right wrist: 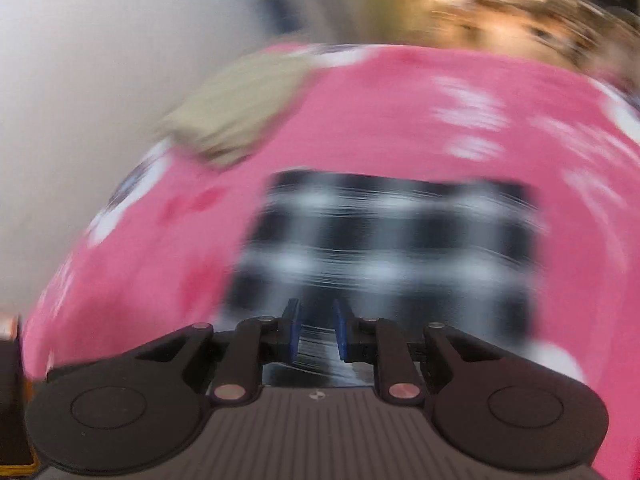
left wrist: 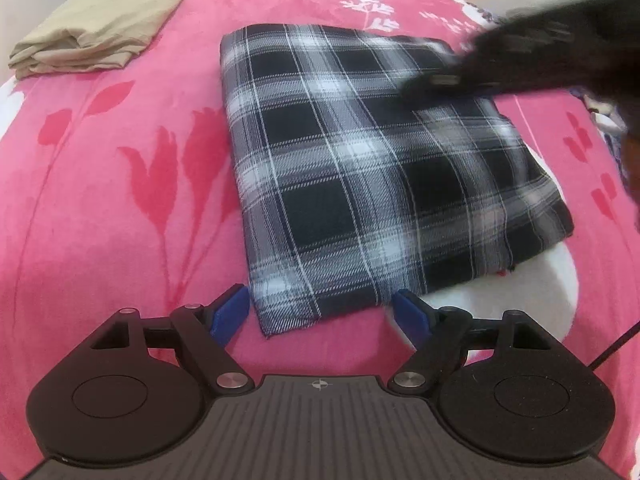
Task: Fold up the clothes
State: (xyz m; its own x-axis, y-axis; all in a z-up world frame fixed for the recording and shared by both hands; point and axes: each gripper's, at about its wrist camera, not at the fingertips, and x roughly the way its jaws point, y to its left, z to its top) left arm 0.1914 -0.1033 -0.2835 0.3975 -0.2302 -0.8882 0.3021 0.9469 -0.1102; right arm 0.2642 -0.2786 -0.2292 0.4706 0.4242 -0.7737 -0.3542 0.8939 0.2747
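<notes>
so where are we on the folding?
Done, by the look of it: the plaid cloth lies as a flat folded rectangle on the pink blanket, and a beige garment sits folded at the far corner. In hand: nothing. The left gripper is open astride the plaid's near corner; the right gripper is blurred, with nothing visibly between its jaws. Left: no unfolded clothes in view.

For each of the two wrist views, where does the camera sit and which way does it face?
Left wrist: on the left gripper, angled down at the folded plaid garment; wide blue fingers straddle its near corner; right gripper blurred at far right.
Right wrist: on the right gripper, tilted down over the plaid, motion-blurred, narrow gap.
Shared: plaid, beige folded cloth, pink blanket.
</notes>
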